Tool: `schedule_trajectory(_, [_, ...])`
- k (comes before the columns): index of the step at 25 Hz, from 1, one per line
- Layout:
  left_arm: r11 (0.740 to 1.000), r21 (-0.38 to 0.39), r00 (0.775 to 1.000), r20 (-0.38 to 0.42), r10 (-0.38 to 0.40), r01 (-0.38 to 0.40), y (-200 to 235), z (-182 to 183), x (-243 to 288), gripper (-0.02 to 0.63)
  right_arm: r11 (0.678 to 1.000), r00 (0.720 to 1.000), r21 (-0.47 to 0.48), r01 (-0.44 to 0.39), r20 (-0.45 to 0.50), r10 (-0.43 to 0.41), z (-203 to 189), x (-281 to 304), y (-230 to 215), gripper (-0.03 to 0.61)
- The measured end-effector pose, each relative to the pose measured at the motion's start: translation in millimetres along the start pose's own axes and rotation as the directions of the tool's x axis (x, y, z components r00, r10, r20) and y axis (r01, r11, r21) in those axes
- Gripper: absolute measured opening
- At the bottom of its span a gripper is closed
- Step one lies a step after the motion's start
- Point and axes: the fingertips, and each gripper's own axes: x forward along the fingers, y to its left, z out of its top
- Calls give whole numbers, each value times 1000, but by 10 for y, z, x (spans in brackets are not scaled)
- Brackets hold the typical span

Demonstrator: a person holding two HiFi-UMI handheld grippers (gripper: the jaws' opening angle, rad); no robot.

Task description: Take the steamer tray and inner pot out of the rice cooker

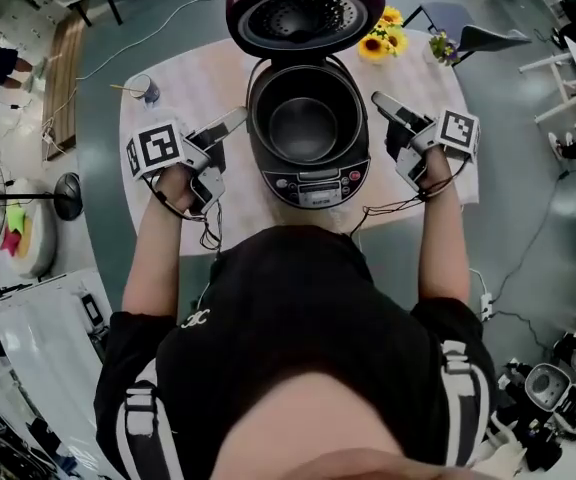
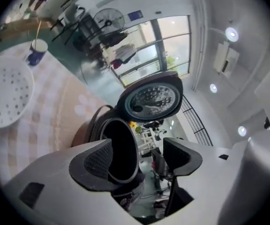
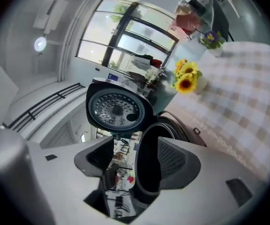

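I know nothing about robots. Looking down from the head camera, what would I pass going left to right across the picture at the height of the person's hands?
standing fan → left gripper, fingers open → rice cooker, lid up → right gripper, fingers open

Inner pot [image 1: 303,128] sits in open rice cooker [image 1: 313,183] (white steamer tray [image 2: 3,95] on table [image 2: 55,109]).

Left hand-held gripper [image 2: 138,159]: jaws apart, empty. Rice cooker [image 2: 118,142] ahead, lid [image 2: 151,100] up. White steamer tray [image 2: 6,95] flat on desk [image 2: 55,109], cup [image 2: 35,51] beyond.
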Motion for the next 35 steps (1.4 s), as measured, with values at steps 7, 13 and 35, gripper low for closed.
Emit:
schedule_trajectory(7, [978, -207, 981, -180, -74, 36, 218, -451, 134, 330, 984, 985, 176, -1, -167, 31, -388, 52, -446, 268])
schedule_trajectory(13, [964, -258, 969, -219, -117, 58, 419, -546, 210, 330, 979, 973, 202, 20, -230, 27, -536, 81, -621, 268])
schedule_trajectory(35, [944, -314, 956, -232, -181, 103, 514, -389, 560, 291, 978, 929, 207, 39, -368, 41, -560, 356, -667, 202])
